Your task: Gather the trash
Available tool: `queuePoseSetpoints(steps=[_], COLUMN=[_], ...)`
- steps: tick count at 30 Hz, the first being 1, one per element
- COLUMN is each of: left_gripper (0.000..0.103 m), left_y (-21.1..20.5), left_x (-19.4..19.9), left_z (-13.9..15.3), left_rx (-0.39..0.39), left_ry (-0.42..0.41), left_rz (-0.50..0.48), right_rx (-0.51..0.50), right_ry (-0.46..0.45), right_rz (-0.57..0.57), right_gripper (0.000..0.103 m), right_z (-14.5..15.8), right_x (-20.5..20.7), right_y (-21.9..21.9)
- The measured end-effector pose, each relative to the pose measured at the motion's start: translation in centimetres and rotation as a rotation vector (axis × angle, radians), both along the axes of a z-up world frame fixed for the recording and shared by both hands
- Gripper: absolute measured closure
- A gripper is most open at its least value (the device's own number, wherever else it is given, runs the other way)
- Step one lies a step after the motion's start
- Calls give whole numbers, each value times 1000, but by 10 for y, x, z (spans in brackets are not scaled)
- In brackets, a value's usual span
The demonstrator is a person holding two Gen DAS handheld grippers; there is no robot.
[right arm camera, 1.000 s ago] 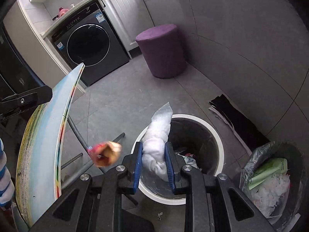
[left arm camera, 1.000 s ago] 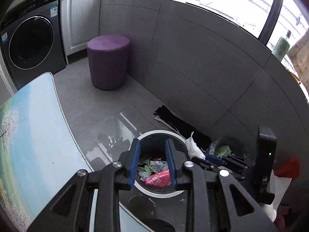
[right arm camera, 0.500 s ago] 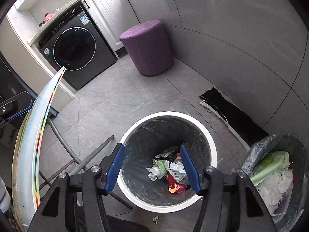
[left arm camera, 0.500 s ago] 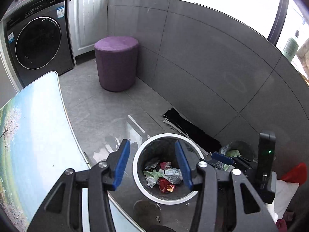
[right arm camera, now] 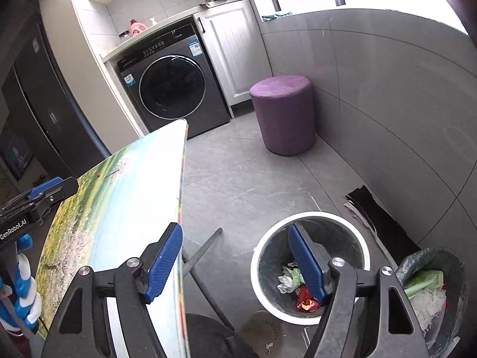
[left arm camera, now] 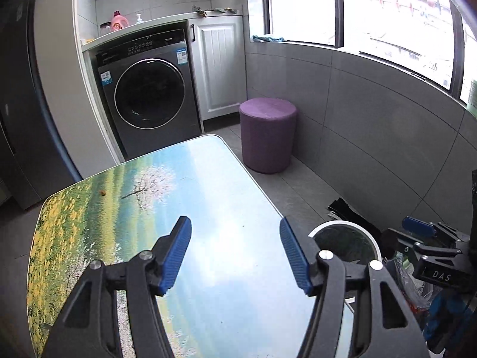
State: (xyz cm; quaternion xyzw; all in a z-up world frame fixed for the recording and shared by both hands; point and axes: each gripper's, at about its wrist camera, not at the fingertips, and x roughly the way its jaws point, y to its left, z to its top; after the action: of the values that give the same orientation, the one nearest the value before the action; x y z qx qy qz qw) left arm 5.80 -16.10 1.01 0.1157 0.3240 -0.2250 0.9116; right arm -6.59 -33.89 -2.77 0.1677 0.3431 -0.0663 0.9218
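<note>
My left gripper (left arm camera: 235, 253) is open and empty above the picture-printed table (left arm camera: 125, 208). A small brown scrap (left arm camera: 103, 192) lies on the table's far left part. My right gripper (right arm camera: 235, 261) is open and empty, to the right of the table edge (right arm camera: 180, 197) and above the floor. The white-rimmed trash bin (right arm camera: 310, 217) stands on the floor under its right finger, with crumpled paper and red wrappers (right arm camera: 298, 289) inside. The bin's rim also shows in the left wrist view (left arm camera: 342, 226).
A second bin with a plastic liner (right arm camera: 432, 286), holding white and green trash, stands right of the first. A purple stool (right arm camera: 283, 113), a washing machine (right arm camera: 173, 86) and a white cabinet (right arm camera: 235, 47) stand at the back. A black mat (right arm camera: 378, 214) lies by the wall.
The right gripper let go of the white tissue wad and both grippers opened wide. Both cameras lifted and turned left, away from the bin towards the table.
</note>
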Motion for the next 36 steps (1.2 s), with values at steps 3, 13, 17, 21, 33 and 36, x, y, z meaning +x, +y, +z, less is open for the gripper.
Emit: queuePoseSetpoints(steps=[3,13,17,21,33,36], left_gripper=[43,23,8,0,0,0], left_y=[37,145,179,209,253,258], left_x=[-4,-23,-28,-33,-45,-48], left_z=[10,21,20,23,41,43], left_rx=[4,6,1,-45,-91,-99], left_ry=[-45,-126,-143,-172,-260,-267], left_rz=[93,313,388,460,609,619], right_rx=[-15,-100,-138,-192,-288,-300], right_ry=[-27,-55,-58,-73,-141,-151], right_rz=[72,215,227,216,198,199], right_gripper=[24,11,2,0,0,0], right_z=[16,34,33,35,48,50], right_x=[8,36,45,49,48,47], right_y=[33,129,154,174,198,200])
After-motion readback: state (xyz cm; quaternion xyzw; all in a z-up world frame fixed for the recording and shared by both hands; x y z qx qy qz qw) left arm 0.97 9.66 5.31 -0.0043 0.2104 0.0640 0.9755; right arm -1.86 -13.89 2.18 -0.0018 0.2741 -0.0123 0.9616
